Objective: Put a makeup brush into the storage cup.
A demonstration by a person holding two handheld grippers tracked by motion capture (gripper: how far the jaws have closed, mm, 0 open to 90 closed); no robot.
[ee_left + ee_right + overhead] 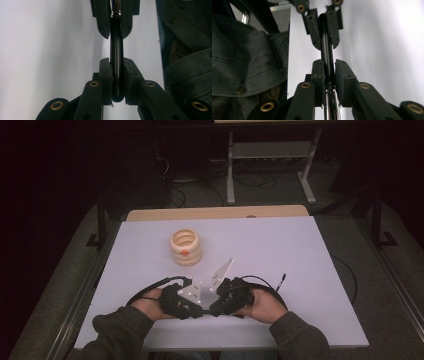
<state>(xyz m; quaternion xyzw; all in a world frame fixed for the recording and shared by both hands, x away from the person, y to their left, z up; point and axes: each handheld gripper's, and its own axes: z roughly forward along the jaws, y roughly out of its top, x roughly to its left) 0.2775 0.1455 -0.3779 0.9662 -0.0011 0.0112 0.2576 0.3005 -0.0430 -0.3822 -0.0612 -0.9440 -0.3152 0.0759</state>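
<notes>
Black rod-like object, a pen by the look of it (pixel 116 62), is clamped between both grippers at once. Left gripper view: left gripper (pixel 117 80) has its pads pressed on the rounded black end, jaws nearly together, dead centre of frame. The right gripper's pads sit upper centre of that view on the far end, where a chrome section shows. Right gripper view: right gripper (pixel 328 77) is closed on the pen (pixel 325 50) at the black-to-chrome joint, chrome part running down to the bottom edge; the left gripper's pads hold the other end at upper centre. Both sets of jaws are narrow, each pinching the barrel.

High view: both grippers meet nose to nose at lower centre of the frame, left gripper (pixel 176 301) and right gripper (pixel 231 296), a hand on each, grey plates on top. Pen itself is too hidden there to make out. White table (pixel 300 260) underneath. Stack of cream rings (pixel 185 247) stands at centre-left, well apart from the grippers, orange dot on its front.
</notes>
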